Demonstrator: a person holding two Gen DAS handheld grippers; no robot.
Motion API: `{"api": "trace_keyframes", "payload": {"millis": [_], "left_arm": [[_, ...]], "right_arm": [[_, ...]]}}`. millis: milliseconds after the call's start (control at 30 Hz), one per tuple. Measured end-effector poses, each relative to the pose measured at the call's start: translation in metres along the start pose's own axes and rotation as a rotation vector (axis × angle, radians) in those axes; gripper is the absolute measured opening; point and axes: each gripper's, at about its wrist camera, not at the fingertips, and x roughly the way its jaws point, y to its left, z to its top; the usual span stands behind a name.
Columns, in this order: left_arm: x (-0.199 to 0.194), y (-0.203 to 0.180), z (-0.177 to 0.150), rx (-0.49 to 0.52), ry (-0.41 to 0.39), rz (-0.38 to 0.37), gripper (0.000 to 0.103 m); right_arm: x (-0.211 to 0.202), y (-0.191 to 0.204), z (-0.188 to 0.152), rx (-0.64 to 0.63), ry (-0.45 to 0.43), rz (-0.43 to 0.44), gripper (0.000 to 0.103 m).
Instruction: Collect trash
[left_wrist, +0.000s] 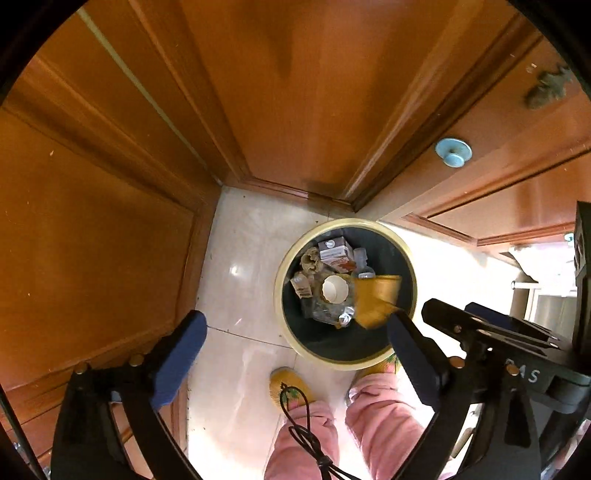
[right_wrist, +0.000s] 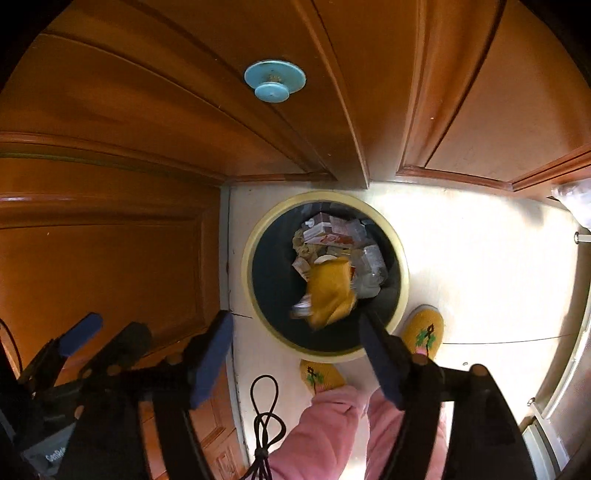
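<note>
A round trash bin (left_wrist: 280, 273) with a cream rim and dark liner stands on the pale floor in a wooden corner; it also shows in the right wrist view (right_wrist: 248, 258). It holds cartons, wrappers, a clear bottle and a white paper cup (left_wrist: 335, 289). A yellow wrapper (left_wrist: 376, 301) (right_wrist: 330, 291), blurred, is in the air over the bin mouth, free of both grippers. My left gripper (left_wrist: 295, 332) is open and empty above the bin's near side. My right gripper (right_wrist: 297, 332) is open and empty too, right above the wrapper; it shows in the left wrist view (left_wrist: 480, 321).
Wooden doors and panels close in at left and back. A light blue door stopper (left_wrist: 453, 152) (right_wrist: 274, 82) sits on the door. The person's pink trousers (left_wrist: 373, 413) and yellow slippers (right_wrist: 423, 334) stand just before the bin. A black cable (left_wrist: 303, 432) hangs low.
</note>
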Motion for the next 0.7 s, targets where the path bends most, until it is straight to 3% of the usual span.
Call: {"api": "trace_keyframes", "payload": {"millis": [367,700], "left_arm": [[-0.006,0.008,0.003,-0.041,0.006,-0.008,0.102],[-0.072,0.008,-0.003,-0.056,-0.024,-0.054,0.102]], "right_arm": [[-0.016,0.007,0.000,-0.012,-0.006,-0.014,0.073],[-0.068,0.020,-0.018,-0.024,-0.049,-0.007,0.073]]}}
